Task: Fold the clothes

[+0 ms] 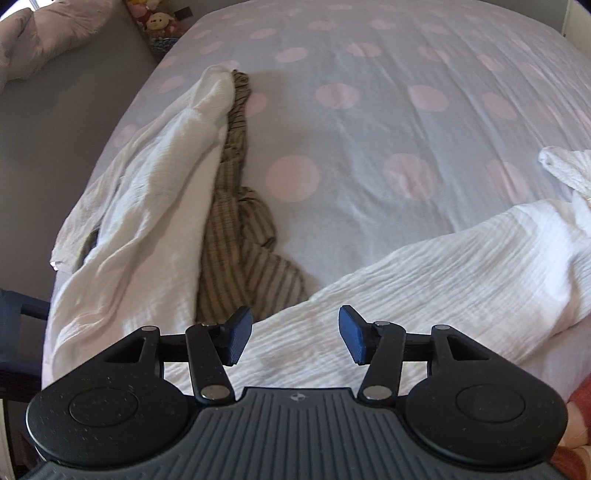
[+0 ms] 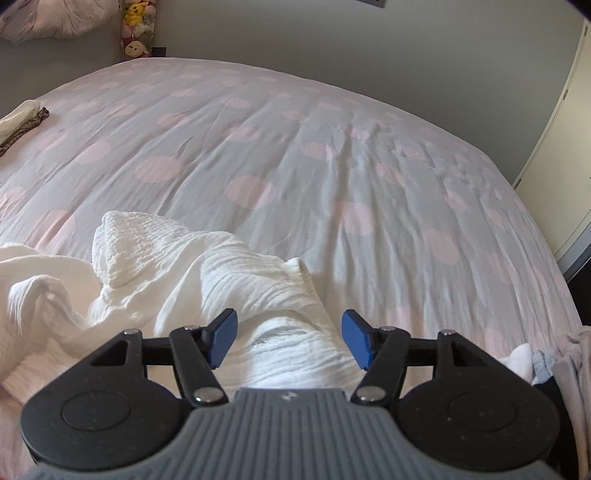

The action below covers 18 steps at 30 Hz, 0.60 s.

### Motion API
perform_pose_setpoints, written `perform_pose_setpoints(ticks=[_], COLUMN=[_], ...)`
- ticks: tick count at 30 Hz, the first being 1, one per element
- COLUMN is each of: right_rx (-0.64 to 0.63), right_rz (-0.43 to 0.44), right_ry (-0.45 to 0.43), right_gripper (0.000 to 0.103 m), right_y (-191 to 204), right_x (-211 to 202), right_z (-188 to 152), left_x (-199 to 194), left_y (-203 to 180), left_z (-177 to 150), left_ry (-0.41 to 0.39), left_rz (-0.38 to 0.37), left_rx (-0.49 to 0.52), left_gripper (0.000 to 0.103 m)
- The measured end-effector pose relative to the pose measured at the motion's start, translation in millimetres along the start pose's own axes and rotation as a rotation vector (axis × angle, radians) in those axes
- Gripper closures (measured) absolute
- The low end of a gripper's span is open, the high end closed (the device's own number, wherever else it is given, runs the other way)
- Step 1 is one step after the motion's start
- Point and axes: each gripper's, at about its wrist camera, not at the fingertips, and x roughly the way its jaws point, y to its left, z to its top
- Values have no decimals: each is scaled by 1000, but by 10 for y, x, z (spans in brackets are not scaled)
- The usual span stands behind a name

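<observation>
A crinkled white garment [image 1: 461, 266] lies rumpled across the near side of the bed, and in the right wrist view the same white garment [image 2: 207, 269] bunches up in folds. My left gripper [image 1: 295, 334] hovers over its near edge, open, its blue pads apart with nothing pinched. My right gripper [image 2: 288, 338] is open too, its jaws straddling a raised fold of the cloth without pressing it. At the left lie another white garment [image 1: 147, 177] and a brown striped garment [image 1: 243, 236] beside it.
The bed sheet [image 2: 332, 166] is pale grey with pink dots and stretches far ahead. Plush toys [image 2: 136, 29] stand by the wall at the back left. A door [image 2: 569, 147] is at the right. More clothes [image 2: 554, 365] hang at the bed's right edge.
</observation>
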Motion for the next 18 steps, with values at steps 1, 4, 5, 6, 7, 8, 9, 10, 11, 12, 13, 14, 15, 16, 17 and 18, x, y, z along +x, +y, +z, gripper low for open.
perform_pose_setpoints(ticks=[1, 4, 5, 6, 7, 8, 9, 10, 11, 12, 13, 14, 15, 16, 17, 18], right_rx=[-5, -29, -38, -48, -57, -61, -62, -57, -53, -49, -45, -37, -30, -22, -15, -8], right_rz=[3, 7, 8, 8, 8, -1, -6, -7, -7, -8, -9, -3, 3, 16, 33, 45], right_ry=[4, 14, 18, 21, 25, 31, 35, 39, 42, 46, 50, 54, 58, 64, 74, 88], right_gripper=[35, 34, 33, 33, 31, 29, 29, 28, 27, 27, 27, 27, 30, 43, 66, 74], right_y=[18, 69, 86, 102, 119, 126, 132, 134, 136, 139, 142, 148, 154, 160, 172, 195], right_x=[47, 204, 258, 312, 368, 439, 487, 542, 597, 652, 707, 748, 789, 819, 845, 877], right_z=[16, 56, 69, 81, 94, 125, 141, 161, 181, 200, 219, 225, 230, 235, 231, 231], left_x=[20, 106, 158, 211, 287, 365, 449, 527, 603, 655, 706, 719, 732, 745, 736, 712], left_y=[105, 405, 475, 544, 604, 664, 714, 763, 812, 845, 878, 885, 892, 899, 893, 889], left_z=[-11, -78, -117, -157, -205, -253, -311, -369, -427, -473, -519, -552, -584, -616, -628, -633], left_ry=[11, 33, 43, 53, 73, 93, 114, 135, 156, 164, 172, 163, 155, 147, 138, 129], left_rz=[14, 23, 26, 30, 40, 51, 60, 62, 64, 54, 44, 39, 35, 30, 29, 27], left_rx=[-8, -24, -23, -23, -26, -28, -37, -54, -71, -93, -116, -132, -148, -164, -174, -185], left_gripper=[53, 49, 45, 43, 43, 43, 43, 43, 43, 43, 43, 43, 43, 44, 51, 58])
